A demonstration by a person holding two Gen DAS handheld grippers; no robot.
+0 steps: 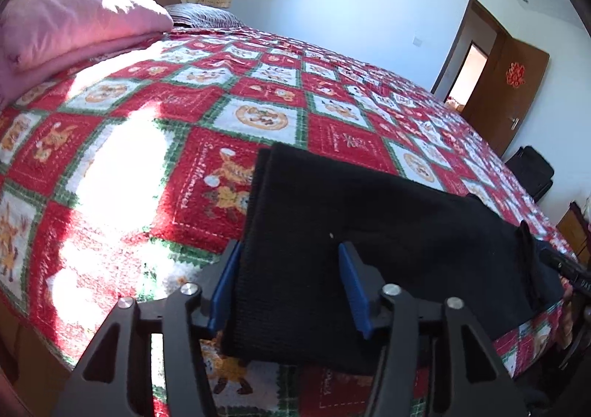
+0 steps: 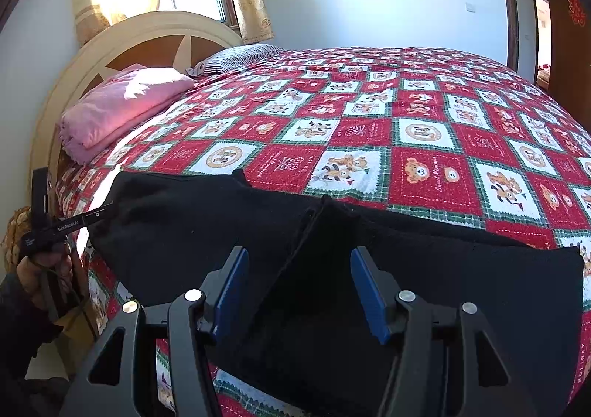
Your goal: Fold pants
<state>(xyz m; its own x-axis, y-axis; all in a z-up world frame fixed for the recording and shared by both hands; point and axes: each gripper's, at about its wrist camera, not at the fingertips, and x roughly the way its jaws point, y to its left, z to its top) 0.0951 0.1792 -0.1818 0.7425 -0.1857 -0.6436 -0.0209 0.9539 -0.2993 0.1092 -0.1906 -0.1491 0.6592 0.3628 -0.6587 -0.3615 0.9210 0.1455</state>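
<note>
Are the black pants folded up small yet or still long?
Still long. The black pants stretch in a wide strip along the bed's near edge, though layered edges at one end show they are doubled over already.

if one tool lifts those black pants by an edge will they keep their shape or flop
Probably flop: the black pants lie limp, draped over the edge of the bed. The fabric looks thick and knitted, so likely fairly heavy for cloth, sagging below the left tool. On the fuzzy bedspread they would likely drag, not slide.
</note>
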